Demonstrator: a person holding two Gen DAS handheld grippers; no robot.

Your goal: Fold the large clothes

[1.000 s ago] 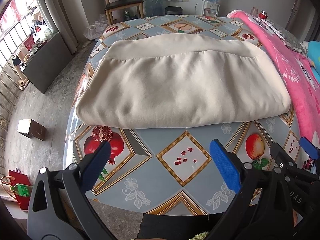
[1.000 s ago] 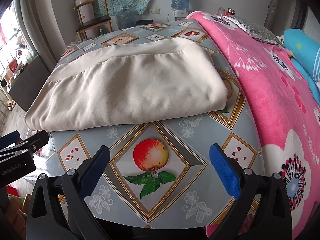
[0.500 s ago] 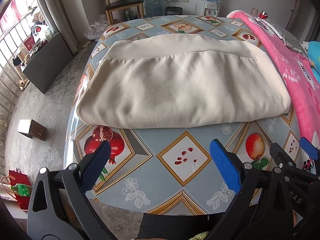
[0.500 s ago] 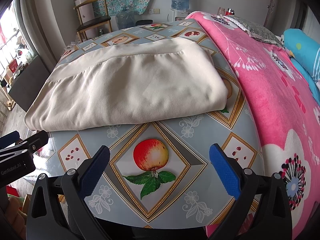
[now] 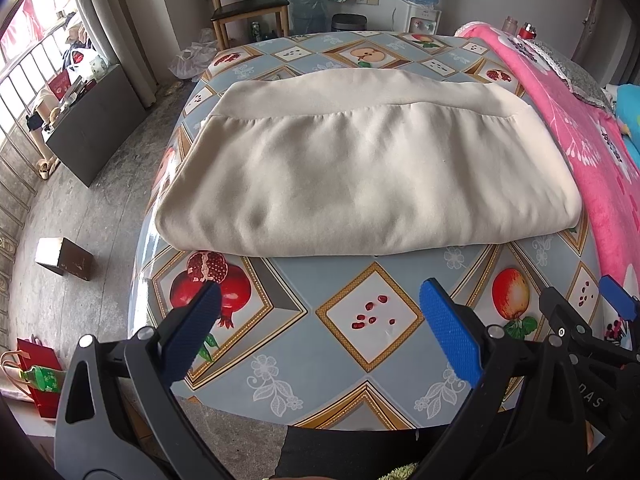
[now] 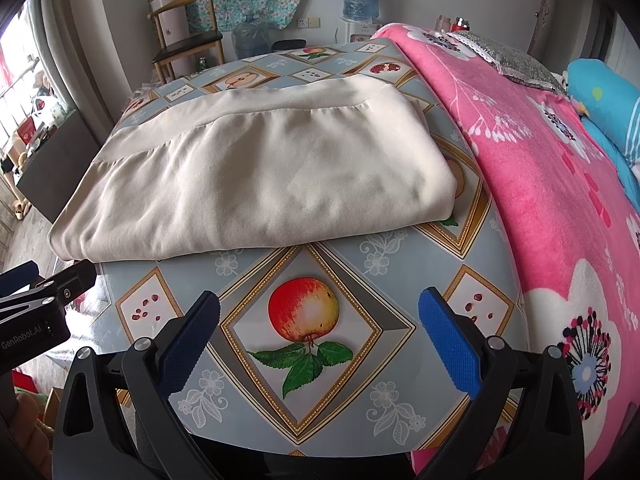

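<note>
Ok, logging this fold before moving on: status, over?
Left gripper open, empty. Right gripper open, empty. Cream garment folded flat on the fruit-print tablecloth, untouched. Nothing between grippers and cloth.

My left wrist camera looks forward from the near table edge over the blue-grey fruit-print oilcloth tabletop (image 5: 304, 280); my right wrist camera sits just beside it. Both share the folded cream fabric garment (image 5: 360, 176) (image 6: 260, 176).
</note>
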